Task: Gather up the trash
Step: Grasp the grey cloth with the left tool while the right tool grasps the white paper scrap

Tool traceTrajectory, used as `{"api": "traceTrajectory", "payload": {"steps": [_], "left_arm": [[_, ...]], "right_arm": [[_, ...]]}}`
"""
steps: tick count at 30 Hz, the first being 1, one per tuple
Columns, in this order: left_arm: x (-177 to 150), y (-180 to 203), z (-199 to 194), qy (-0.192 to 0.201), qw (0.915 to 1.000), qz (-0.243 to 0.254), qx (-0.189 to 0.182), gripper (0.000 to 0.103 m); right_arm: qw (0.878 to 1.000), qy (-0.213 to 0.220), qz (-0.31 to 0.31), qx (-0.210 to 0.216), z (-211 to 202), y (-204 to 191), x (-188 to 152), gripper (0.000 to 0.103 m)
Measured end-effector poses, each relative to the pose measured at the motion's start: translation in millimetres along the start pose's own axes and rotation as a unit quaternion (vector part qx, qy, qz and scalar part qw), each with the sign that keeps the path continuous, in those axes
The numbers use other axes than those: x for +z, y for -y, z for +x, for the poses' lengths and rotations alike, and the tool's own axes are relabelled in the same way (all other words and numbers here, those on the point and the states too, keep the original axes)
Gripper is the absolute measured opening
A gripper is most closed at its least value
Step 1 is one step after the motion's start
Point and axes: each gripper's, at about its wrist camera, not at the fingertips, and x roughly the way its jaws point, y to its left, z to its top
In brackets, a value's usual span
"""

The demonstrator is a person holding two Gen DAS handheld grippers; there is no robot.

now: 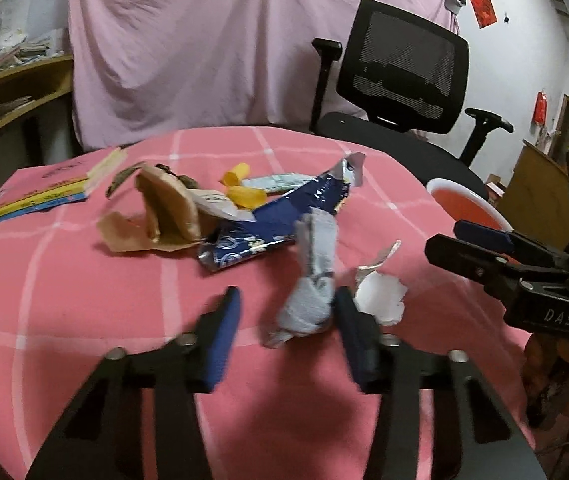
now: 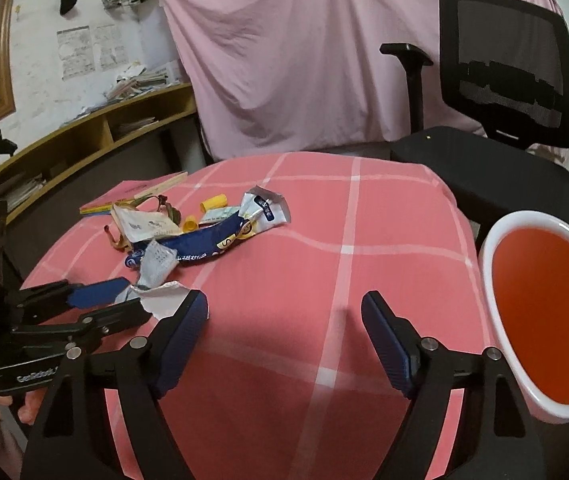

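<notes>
Trash lies on the pink checked tablecloth (image 1: 84, 280): a grey-silver wrapper (image 1: 314, 276), a torn white scrap (image 1: 380, 296), a dark blue snack bag (image 1: 280, 216), a brown paper bag (image 1: 164, 216) and yellow caps (image 1: 244, 194). My left gripper (image 1: 284, 316) is open, its blue pads either side of the grey wrapper, which rests against the right pad. My right gripper (image 2: 284, 320) is open and empty over bare cloth. It also shows in the left wrist view (image 1: 480, 240). The red bin with a white rim (image 2: 492, 280) stands at the right.
Books (image 1: 32, 196) lie at the table's far left. A black office chair (image 1: 404, 72) stands behind the table on the right. A pink sheet (image 2: 304, 60) hangs behind. Wooden shelves (image 2: 84, 140) run along the left wall.
</notes>
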Motion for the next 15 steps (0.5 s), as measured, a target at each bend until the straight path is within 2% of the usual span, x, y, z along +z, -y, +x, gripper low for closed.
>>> {"api": "traceTrajectory", "payload": {"steps": [2, 7, 13, 15], "left_arm": [[0, 0, 0, -0.004, 1.0, -0.003, -0.003, 0.021], [-2, -8, -9, -0.007, 0.9998, -0.019, -0.004, 0.021], [-6, -30, -23, 0.005, 0.998, -0.047, 0.042, 0.021], [-6, -39, -25, 0.008, 0.9965, -0.068, 0.048, 0.021]], "right_arm": [[1.0, 0.0, -0.001, 0.006, 0, -1, 0, 0.079], [0.999, -0.006, -0.02, 0.035, 2, -12, -1, 0.079], [0.996, -0.02, -0.059, 0.065, 6, -34, -4, 0.079], [0.994, -0.03, -0.068, 0.075, 10, -41, -5, 0.073]]}}
